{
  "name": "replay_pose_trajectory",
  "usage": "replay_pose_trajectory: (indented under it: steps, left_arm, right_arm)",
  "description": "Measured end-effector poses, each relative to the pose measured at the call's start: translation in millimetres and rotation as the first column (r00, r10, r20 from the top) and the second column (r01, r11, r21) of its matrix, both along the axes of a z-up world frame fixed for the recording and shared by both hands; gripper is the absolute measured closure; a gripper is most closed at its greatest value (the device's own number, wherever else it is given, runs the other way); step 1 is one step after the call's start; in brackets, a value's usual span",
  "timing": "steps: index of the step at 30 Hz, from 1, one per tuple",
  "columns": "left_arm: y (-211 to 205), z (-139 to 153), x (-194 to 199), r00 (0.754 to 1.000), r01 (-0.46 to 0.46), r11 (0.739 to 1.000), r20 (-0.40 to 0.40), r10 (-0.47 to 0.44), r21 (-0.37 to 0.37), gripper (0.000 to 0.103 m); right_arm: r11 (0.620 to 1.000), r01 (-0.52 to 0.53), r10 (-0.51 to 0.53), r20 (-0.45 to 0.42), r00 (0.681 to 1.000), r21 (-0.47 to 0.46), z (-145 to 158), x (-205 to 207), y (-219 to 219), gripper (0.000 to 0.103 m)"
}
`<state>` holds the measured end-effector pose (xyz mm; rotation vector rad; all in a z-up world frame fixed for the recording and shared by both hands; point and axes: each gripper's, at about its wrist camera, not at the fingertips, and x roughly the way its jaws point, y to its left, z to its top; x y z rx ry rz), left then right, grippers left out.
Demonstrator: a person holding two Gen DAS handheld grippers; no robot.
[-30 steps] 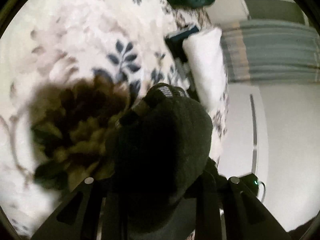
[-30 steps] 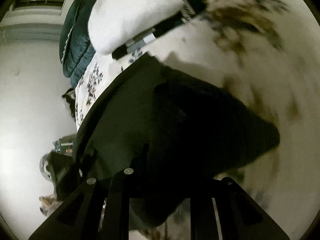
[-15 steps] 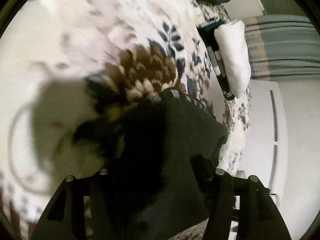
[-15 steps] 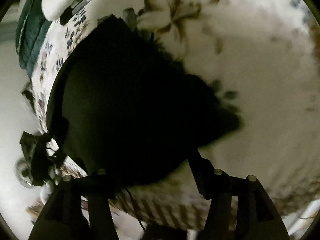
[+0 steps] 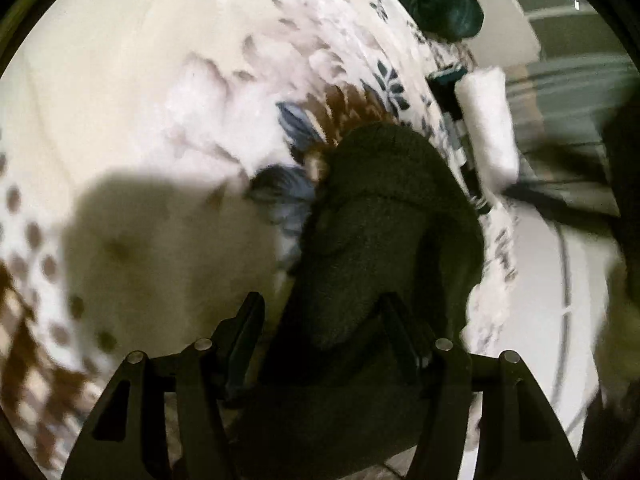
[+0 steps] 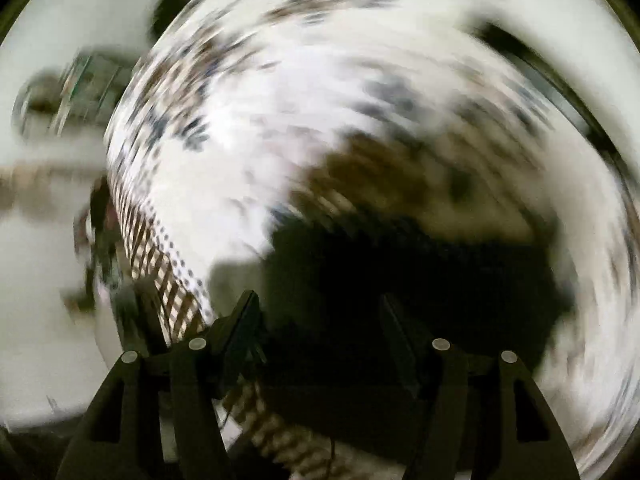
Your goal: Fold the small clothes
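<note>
Both claws gape wide: left gripper (image 5: 322,312) straddles the dark garment (image 5: 384,216) unclamped on the floral bedspread (image 5: 160,80); right gripper (image 6: 320,312), twelve o'clock, blurred.

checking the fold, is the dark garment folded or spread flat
Bunched, not flat: in the left wrist view the garment mounds up on the blanket between the open fingers of the left hand-held gripper.

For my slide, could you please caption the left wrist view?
Left gripper, fingers apart around a dark garment lying on a floral bedspread.
</note>
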<state>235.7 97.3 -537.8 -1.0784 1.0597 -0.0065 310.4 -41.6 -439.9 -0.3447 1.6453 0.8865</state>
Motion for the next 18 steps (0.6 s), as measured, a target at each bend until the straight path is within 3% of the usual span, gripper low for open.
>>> replay_pose_trajectory:
  steps: [2,3,4,5,6,7,8,9,11,13,16,18]
  left_arm:
    - [1.7,-2.6,-2.4,0.999,-0.029,0.999,0.024,0.029,-0.018,0.051]
    - [1.3,-2.7,-1.8,0.999,-0.028,0.999,0.035,0.029,-0.018,0.065]
    - [0.4,-2.4,-0.3,0.999,-0.024,1.000,0.040,0.025,-0.015,0.069]
    - [0.1,-1.9,0.7,0.999,-0.024,1.000,0.040,0.025,-0.006,0.069]
    - [0.2,-1.8,0.5,0.999,-0.028,1.000,0.044,0.029,-0.008,0.069]
    - [0.2,-2.1,0.1,0.998,-0.032,0.999,0.046,0.033,-0.010,0.070]
    - [-0.2,-2.6,-0.2,0.998,-0.033,0.999,0.048,0.033,-0.012,0.072]
    - [-0.6,-3.0,-1.0,0.998,-0.034,0.999,0.053,0.034,-0.013,0.075]
    - [-2.1,-4.0,-2.9,0.998,-0.034,0.999,0.060,0.035,-0.014,0.078]
    - [-3.5,-4.8,-5.3,0.997,-0.033,0.999,0.066,0.034,-0.018,0.080]
    - [-4.9,-4.6,-4.9,0.997,-0.031,0.999,0.066,0.032,-0.024,0.080]
    - [-3.2,-4.0,-1.1,0.998,-0.021,1.000,0.058,0.022,-0.022,0.080]
  right_arm:
    - [0.985,-0.163,0.162,-0.022,0.987,-0.052,-26.4,2.0,52.6,0.040]
    - [0.972,-0.220,0.220,-0.009,0.975,-0.088,-35.8,-1.8,71.2,0.040]
    - [0.943,-0.306,0.307,-0.012,0.952,-0.129,-48.3,-5.3,86.8,0.040]
    - [0.905,-0.385,0.388,-0.018,0.921,-0.179,-59.4,-11.7,95.8,0.046]
    - [0.871,-0.443,0.448,-0.026,0.894,-0.211,-66.8,-15.8,100.9,0.056]
    - [0.842,-0.485,0.493,-0.029,0.870,-0.235,-72.1,-20.2,101.3,0.084]
    - [0.828,-0.504,0.514,-0.027,0.857,-0.246,-74.6,-20.8,101.1,0.099]
    - [0.842,-0.486,0.491,-0.041,0.870,-0.234,-74.6,-16.0,101.3,0.099]
    - [0.923,-0.343,0.335,-0.075,0.939,-0.177,-68.0,11.9,96.3,0.100]
    - [0.960,-0.233,0.226,-0.066,0.972,-0.156,-64.7,37.6,94.8,0.101]
    - [0.986,-0.054,0.042,-0.082,0.996,-0.158,-73.2,80.7,79.4,0.101]
    - [0.988,-0.002,-0.015,-0.110,0.994,-0.157,-80.5,90.8,66.5,0.101]
